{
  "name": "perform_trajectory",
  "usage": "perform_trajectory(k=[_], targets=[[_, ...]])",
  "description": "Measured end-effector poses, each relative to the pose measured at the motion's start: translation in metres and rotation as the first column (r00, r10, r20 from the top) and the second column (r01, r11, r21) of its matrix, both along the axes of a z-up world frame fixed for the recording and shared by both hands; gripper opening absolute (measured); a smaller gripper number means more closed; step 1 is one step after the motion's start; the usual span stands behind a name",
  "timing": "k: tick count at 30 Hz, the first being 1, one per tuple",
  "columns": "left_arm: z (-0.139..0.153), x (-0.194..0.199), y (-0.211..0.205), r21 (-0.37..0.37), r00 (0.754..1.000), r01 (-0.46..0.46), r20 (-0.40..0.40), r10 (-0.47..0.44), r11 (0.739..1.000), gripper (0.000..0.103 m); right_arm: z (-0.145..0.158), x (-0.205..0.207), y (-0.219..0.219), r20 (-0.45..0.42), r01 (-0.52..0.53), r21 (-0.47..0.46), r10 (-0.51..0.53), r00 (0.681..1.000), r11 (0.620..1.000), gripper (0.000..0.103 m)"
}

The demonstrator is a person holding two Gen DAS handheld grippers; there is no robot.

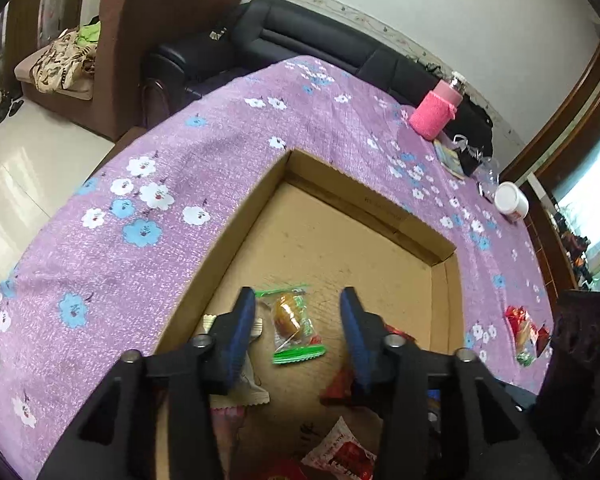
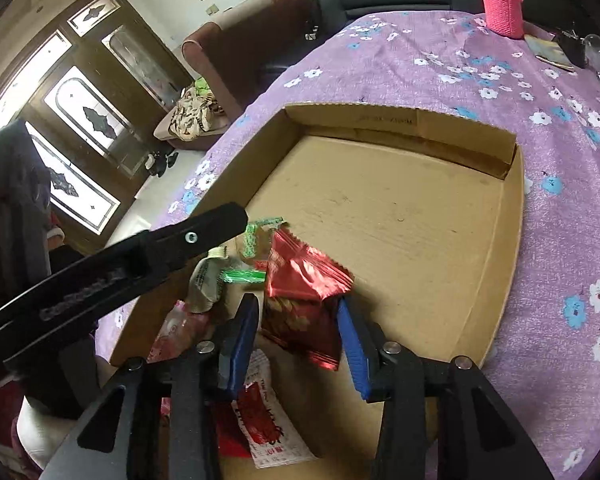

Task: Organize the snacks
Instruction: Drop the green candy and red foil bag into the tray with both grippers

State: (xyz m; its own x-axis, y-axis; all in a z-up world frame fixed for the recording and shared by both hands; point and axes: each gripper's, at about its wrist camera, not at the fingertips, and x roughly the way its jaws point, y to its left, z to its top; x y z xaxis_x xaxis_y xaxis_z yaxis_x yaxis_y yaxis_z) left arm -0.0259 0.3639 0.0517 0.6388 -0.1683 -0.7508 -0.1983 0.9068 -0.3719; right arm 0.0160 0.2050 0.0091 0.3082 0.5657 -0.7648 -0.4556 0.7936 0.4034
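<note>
A shallow cardboard box [image 1: 444, 280] lies on the purple flowered tablecloth; it also shows in the right wrist view [image 2: 516, 216]. My left gripper [image 1: 298, 298] is open above a clear green-edged snack packet [image 1: 292, 322] lying on the box floor between the fingers. My right gripper [image 2: 298, 302] is open around a red foil snack bag [image 2: 304, 276] in the box; whether the pads touch it I cannot tell. A white and red packet [image 2: 268, 420], a pale packet [image 2: 206, 280] and a pink packet [image 2: 180, 328] lie near the box's near edge. The left gripper's arm [image 2: 140, 256] crosses the right view.
A small pile of red snack packets [image 1: 526, 334] lies on the cloth right of the box. A pink sleeved bottle [image 1: 436, 112], a white cup [image 1: 510, 198], a booklet [image 1: 450, 158] and dark items stand at the table's far edge. Sofas stand behind the table.
</note>
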Motion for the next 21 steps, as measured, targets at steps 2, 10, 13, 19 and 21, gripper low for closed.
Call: perform_trajectory(k=[2,10,13,19,21], targets=[[0.006,-0.006,0.002,-0.007,1.000,-0.010,0.015,0.010,1.000,0.049,0.003,-0.002,-0.003,0.010,0.004,-0.005,-0.004,1.000,1.000,0.045],[0.047,-0.045,-0.013,-0.033,0.991,-0.047,0.122,0.051,0.998,0.075,0.038,-0.024,-0.048,0.094,0.063,0.075,-0.070,0.993,0.995,0.045],[0.062,-0.056,-0.031,-0.032,0.986,-0.028,0.165,0.033,0.999,0.083,0.057,-0.039,-0.082,0.182,0.118,0.083,-0.131,0.975,0.990,0.045],[0.074,-0.074,-0.079,-0.086,0.972,0.098,0.223,-0.077,0.991,0.085,0.062,-0.036,-0.194,0.292,0.349,0.019,-0.339,0.894,0.937,0.065],[0.072,-0.076,-0.096,-0.075,0.969,0.140,0.216,-0.121,0.987,0.085,0.055,-0.024,-0.241,0.238,0.433,0.029,-0.427,0.873,0.901,0.065]])
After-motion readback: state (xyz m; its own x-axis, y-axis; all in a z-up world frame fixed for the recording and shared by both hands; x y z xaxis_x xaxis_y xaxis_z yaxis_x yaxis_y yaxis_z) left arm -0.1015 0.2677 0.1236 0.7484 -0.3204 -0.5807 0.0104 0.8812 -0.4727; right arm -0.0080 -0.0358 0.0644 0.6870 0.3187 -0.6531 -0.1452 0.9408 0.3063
